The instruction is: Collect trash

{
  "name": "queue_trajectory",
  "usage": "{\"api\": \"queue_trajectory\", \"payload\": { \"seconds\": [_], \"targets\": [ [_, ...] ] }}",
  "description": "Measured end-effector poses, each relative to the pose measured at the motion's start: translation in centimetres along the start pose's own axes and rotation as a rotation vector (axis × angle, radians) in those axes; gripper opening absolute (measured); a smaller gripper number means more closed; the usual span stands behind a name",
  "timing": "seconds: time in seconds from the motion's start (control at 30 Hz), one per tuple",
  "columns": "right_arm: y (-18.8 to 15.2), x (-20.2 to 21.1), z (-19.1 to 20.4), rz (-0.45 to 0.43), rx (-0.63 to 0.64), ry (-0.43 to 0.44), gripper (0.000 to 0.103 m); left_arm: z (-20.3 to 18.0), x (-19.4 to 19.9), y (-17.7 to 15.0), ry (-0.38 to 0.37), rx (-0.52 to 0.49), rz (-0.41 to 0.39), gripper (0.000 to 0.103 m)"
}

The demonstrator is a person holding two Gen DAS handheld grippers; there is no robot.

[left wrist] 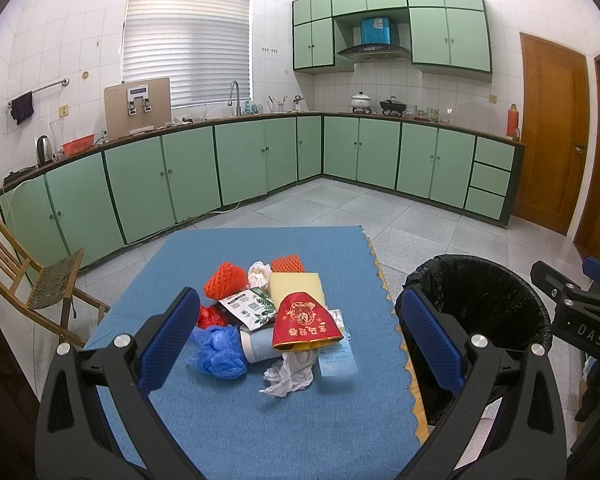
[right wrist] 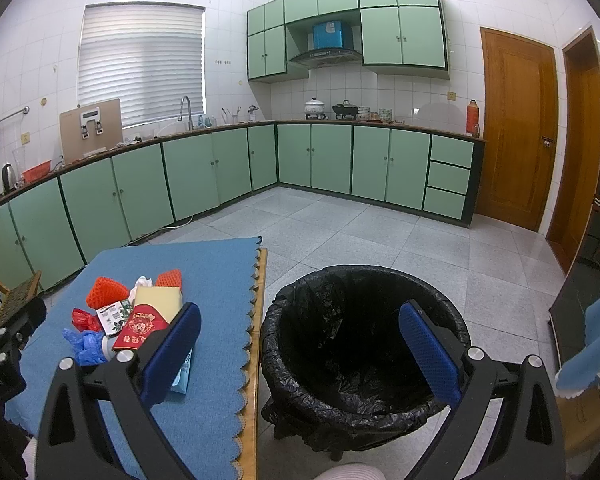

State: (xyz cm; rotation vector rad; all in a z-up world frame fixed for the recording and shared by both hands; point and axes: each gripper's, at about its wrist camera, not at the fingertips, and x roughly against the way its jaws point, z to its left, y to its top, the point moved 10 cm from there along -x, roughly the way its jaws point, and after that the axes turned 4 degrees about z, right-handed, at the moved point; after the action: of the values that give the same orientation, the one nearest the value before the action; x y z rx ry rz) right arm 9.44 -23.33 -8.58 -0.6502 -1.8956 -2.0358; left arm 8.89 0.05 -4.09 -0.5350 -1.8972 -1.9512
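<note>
A pile of trash lies on the blue mat (left wrist: 300, 412): a red and gold paper bag (left wrist: 304, 322), crumpled white paper (left wrist: 290, 374), a blue plastic bag (left wrist: 220, 350), orange foam nets (left wrist: 225, 279), a yellow sponge block (left wrist: 296, 286) and a printed pouch (left wrist: 250, 308). My left gripper (left wrist: 300, 338) is open and empty above the pile. My right gripper (right wrist: 300, 354) is open and empty above the black-lined trash bin (right wrist: 364, 344), which stands on the floor right of the table. The pile also shows in the right wrist view (right wrist: 136, 320).
A wooden folding chair (left wrist: 24, 276) stands left of the table. Green kitchen cabinets (left wrist: 260, 160) line the far walls. A wooden door (left wrist: 552, 132) is at the right. The other gripper's body (left wrist: 580, 320) shows at the right edge of the left wrist view.
</note>
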Motion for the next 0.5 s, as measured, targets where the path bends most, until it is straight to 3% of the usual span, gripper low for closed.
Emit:
{"api": "queue_trajectory", "payload": {
  "seconds": [0.37,0.5],
  "targets": [
    [-0.8,-1.0,1.0,0.030,0.013,0.025,0.097,0.7,-0.1,0.5,0.006,0.012,0.004,0.098],
    [-1.6,-2.2,2.5,0.049,0.040,0.052,0.097,3.3,-1.3,0.5,0.034,0.046,-0.008,0.098]
  ]
}}
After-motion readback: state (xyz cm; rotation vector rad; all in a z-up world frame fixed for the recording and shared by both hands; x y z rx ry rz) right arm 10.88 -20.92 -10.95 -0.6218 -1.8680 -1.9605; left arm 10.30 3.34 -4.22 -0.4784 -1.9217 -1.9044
